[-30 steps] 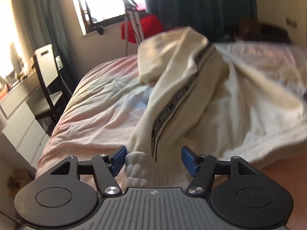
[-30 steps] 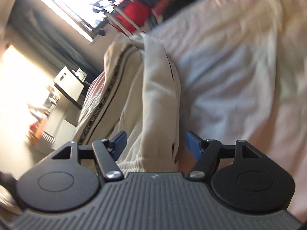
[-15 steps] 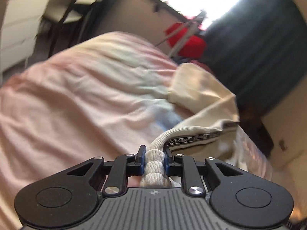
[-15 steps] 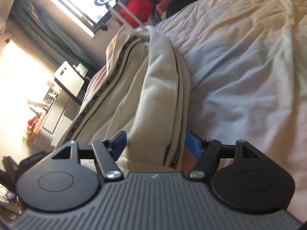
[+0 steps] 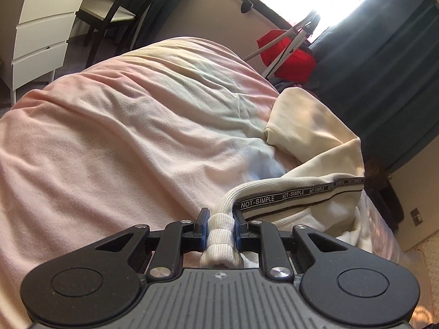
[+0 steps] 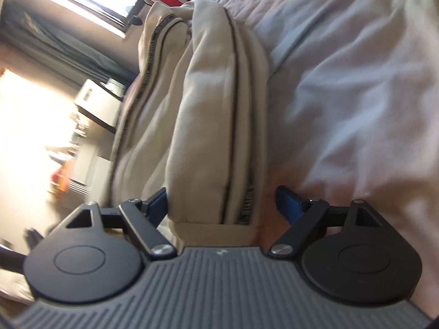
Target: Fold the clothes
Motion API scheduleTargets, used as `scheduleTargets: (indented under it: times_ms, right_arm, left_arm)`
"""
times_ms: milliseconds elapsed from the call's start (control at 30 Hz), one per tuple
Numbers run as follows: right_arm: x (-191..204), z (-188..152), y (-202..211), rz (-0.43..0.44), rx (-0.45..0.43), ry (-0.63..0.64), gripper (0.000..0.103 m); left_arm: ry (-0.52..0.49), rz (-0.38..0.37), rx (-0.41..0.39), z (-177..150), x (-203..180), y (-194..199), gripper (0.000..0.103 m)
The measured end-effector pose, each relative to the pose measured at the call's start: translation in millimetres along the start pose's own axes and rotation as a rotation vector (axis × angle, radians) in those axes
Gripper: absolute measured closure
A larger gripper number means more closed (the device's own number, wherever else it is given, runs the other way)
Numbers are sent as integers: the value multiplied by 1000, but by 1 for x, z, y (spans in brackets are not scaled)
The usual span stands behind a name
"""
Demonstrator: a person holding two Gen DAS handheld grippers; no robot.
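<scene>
Left wrist view: we are now clamping the left gripper (image 5: 221,224) on the cream knit garment's ribbed cuff (image 5: 219,235), lower centre, after closing; right gripper (image 6: 222,200) is opening around the folded end, so the fold can start.

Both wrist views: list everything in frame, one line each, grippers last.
garment: 1, cream with black lettered stripe, on the bed, far side bunched
cuff: 1, white ribbed, between the left jaws
bed: 1, pink cover, fills the foreground
drawers: 1, white, beside the bed
chair: 1, dark frame, by the drawers
curtain: 1, dark teal, by the window
red bag: 1, under the window
left gripper: 1, black, shut on cuff
right gripper: 1, black, jaws opening, garment edge between them
</scene>
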State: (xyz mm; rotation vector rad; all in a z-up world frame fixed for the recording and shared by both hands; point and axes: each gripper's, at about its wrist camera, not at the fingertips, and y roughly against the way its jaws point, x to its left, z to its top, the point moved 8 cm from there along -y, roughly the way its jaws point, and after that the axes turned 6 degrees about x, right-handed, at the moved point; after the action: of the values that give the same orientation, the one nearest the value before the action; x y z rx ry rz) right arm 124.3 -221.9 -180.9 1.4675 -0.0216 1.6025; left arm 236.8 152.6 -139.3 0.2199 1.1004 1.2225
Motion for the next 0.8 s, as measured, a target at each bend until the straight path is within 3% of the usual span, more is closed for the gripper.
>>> scheduleTargets:
  times_ms: [33,100,200,333,467,600,700,800]
  right_arm:
    - [7,-2,-3,19,12,17,42]
    - [20,-8,-3,30,12,63,60]
    - [45,-21,-1,69,0,78,75]
    - [94,-46,-26,134,14,113,77]
    - [151,-75,-85,230,73,114,77]
    - [204,-104,-159,283,151,136,77]
    - [226,-117,-207,283,188,139,76]
    - [233,-124,-236,251,212,142,70]
  left_arm:
    - [-2,3,-18,4,-2,5,85]
    - [-7,9,-56,14,-6,15,85]
    - [-30,24,-125,36,-18,38,86]
    - [-119,111,-213,95,-30,65,86]
    - [-189,273,-270,169,-27,73,86]
    - [-255,467,-252,227,-11,52,86]
    - [-210,481,-249,253,10,34,86]
    - [-214,488,-218,258,31,11,85]
